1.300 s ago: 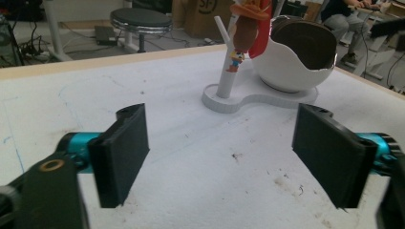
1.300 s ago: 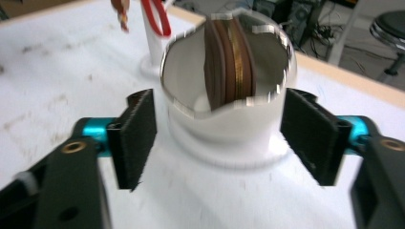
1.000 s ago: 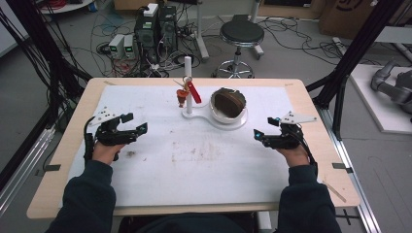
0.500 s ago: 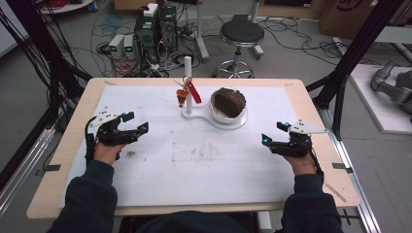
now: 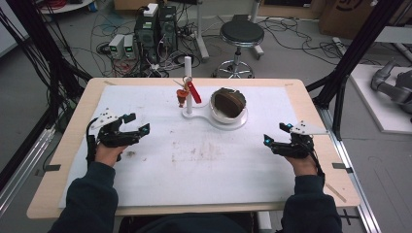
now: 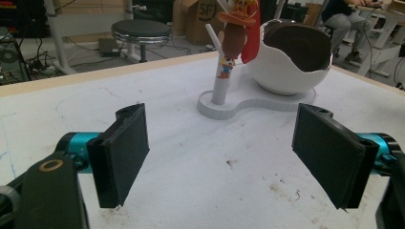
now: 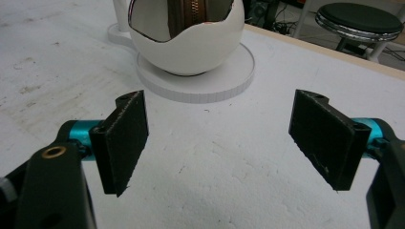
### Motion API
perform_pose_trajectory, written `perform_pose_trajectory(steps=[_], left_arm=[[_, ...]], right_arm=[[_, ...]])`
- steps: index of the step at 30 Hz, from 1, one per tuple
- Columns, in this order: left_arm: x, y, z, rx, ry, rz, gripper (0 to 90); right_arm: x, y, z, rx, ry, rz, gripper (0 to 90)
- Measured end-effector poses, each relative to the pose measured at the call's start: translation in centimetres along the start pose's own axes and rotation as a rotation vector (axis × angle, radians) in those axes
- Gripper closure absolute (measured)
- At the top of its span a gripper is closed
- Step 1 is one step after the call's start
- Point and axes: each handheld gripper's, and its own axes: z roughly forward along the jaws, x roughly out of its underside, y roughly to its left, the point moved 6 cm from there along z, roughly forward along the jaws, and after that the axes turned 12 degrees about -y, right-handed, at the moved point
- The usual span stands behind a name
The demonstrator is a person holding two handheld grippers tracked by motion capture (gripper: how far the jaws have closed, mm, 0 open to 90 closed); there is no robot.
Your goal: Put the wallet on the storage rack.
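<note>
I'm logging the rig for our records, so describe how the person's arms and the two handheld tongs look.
Both forearms wear dark navy long sleeves. The left tongs and right tongs are black frames, each topped by a grey three-cornered plate, with small blue lights on the right one. In the gripper views, each has flat rectangular black pads on teal cylindrical mounts and a brass-coloured ring on the frame. A black cable trails by the left hand.

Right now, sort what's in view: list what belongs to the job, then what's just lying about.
Job:
- white stand
- keychain figure on its post
- eggshell bowl with brown pouch
- left hand-held gripper, open
- right hand-held gripper, open

Lying about:
- stool
- computer boxes
</note>
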Motion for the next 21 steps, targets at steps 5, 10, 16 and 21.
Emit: perform_pose_trajectory(steps=[5,10,16,21], left_arm=[[-0.07,0.18,-0.07,-0.004,-0.01,-0.009,19.8],[-0.03,0.18,-0.02,-0.003,-0.01,-0.014,19.8],[0.01,0.2,-0.04,-0.004,-0.007,-0.014,19.8],[0.02,0.23,-0.04,-0.005,-0.006,-0.013,19.8]], right_arm=[[0.02,-0.05,-0.01,0.006,0.006,-0.011,21.5],[0.07,-0.1,0.06,0.005,0.011,-0.022,21.6],[-0.03,-0.05,0.07,0.004,0.008,-0.024,21.6],[-0.14,-0.14,0.03,0.004,0.001,-0.026,21.6]])
